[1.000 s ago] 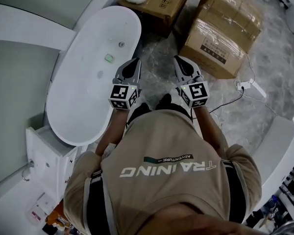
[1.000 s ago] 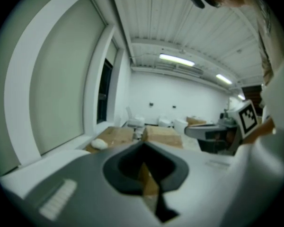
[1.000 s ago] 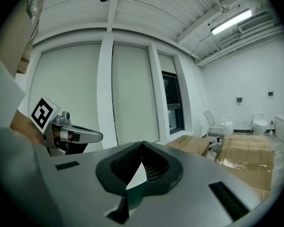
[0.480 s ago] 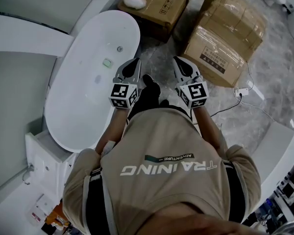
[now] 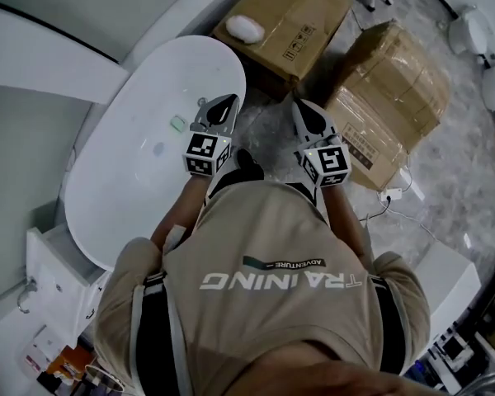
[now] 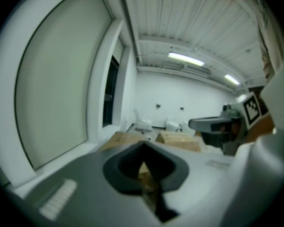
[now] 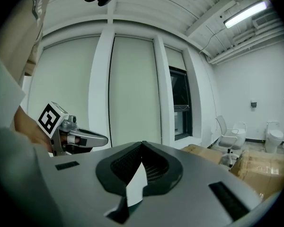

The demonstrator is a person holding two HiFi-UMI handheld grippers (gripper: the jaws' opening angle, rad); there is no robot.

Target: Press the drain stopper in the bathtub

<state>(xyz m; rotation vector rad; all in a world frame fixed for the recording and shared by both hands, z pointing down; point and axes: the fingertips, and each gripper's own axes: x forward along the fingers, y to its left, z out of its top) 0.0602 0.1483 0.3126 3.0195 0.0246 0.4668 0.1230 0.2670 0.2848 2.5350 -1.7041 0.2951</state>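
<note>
You stand at the right rim of a white oval bathtub [image 5: 107, 196]. Its small round metal drain stopper [image 5: 202, 101] sits on the tub floor towards the far end, with a pale green square [image 5: 178, 123] near it. Your left hand-held gripper [image 5: 223, 103] is over the tub's right rim, jaws closed together on nothing, and from the head view its tip appears just beside the stopper. Your right hand-held gripper [image 5: 303, 108] is closed and empty too, over the floor [image 5: 268, 122] between the tub and two cardboard boxes [image 5: 392, 97].
</note>
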